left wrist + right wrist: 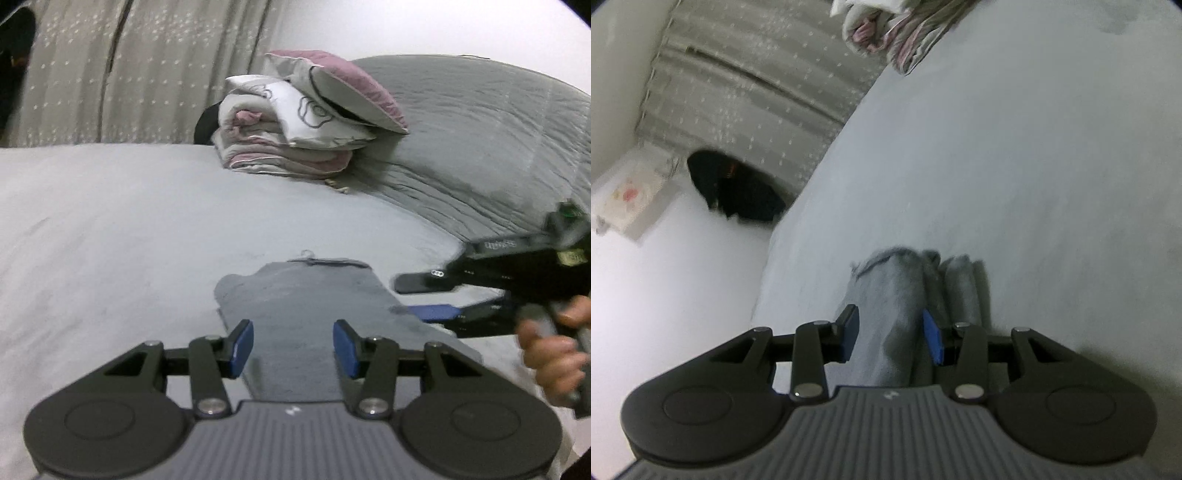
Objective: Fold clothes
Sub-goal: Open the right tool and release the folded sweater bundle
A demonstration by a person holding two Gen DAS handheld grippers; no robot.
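Where blur allows, soft grey garment (pixel 314 314) seemingly lies folded.

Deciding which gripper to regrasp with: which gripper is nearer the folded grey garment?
Right. The right gripper straddles a raised fold of the grey garment, pads not pressing. The left gripper hovers open above its near end.

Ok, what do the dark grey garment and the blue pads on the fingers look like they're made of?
The dark grey garment looks like soft matte knit, perhaps fleece or jersey: fuzzy surface, limp folds, loose thread at its far edge. The blue pads look like smooth rubber or foam, flat-faced with a dull sheen; blur leaves it open. They sit on black, seemingly plastic fingers.
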